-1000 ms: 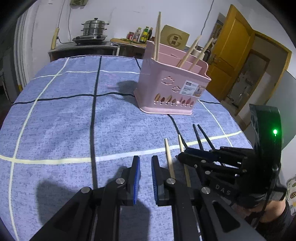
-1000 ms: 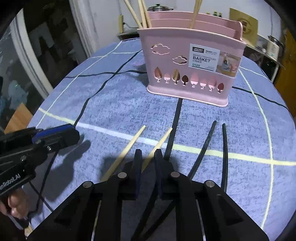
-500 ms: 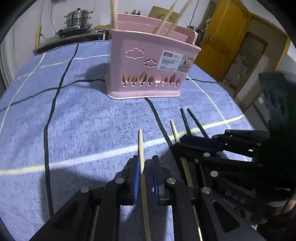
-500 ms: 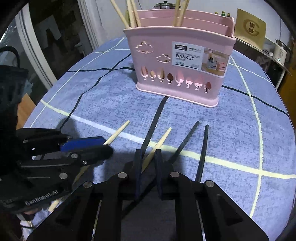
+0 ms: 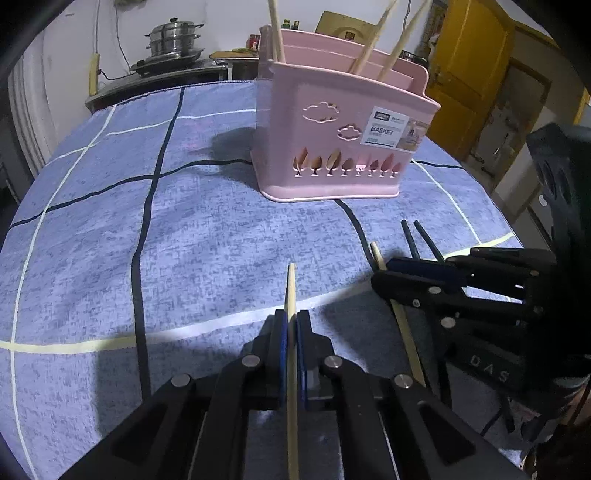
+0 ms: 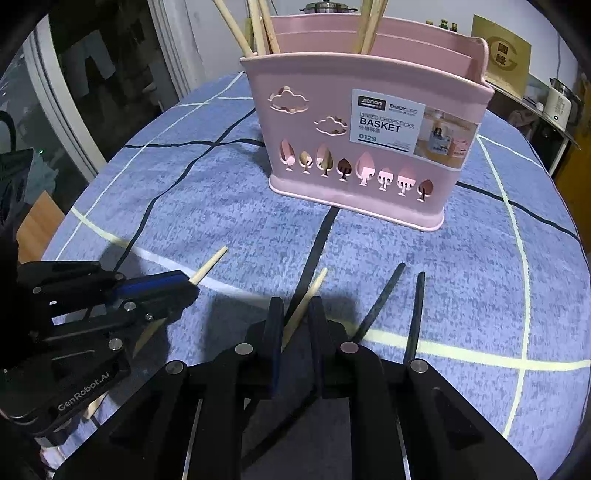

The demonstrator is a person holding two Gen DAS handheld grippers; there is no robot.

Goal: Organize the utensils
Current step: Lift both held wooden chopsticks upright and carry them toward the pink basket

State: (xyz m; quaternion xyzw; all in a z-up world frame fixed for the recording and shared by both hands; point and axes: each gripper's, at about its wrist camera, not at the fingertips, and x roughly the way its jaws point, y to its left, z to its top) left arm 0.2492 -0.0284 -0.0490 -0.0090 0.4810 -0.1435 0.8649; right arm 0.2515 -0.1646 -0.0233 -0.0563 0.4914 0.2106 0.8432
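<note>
1. Since half a second ago the left gripper (image 5: 291,325) has narrowed its jaws onto the wooden chopstick (image 5: 291,295), which now sits clamped between the blue pads; earlier the stick lay loose in a wider gap.
2. The pink basket (image 5: 332,147) looks farther off in the left wrist view than it did half a second ago, and closer in the right wrist view.
3. The right gripper (image 6: 295,321) has its jaws parted, straddling a second wooden chopstick (image 6: 306,299) without pressing it, much as half a second ago.
4. That second stick lies flat on the table (image 6: 229,221).
5. Count on the cloth: two wooden chopsticks, one in each set of jaws, and two black chopsticks (image 6: 384,299) lying side by side just right of the right gripper.
6. Count in the basket: about five wooden chopsticks (image 6: 258,26) standing tilted, three in the left compartment and two further right in the right wrist view.
7. One basket stands upright past the loose sticks, its label facing the cameras.
8. A stacked steamer pot (image 5: 173,37) sits on a counter behind the table.
</note>
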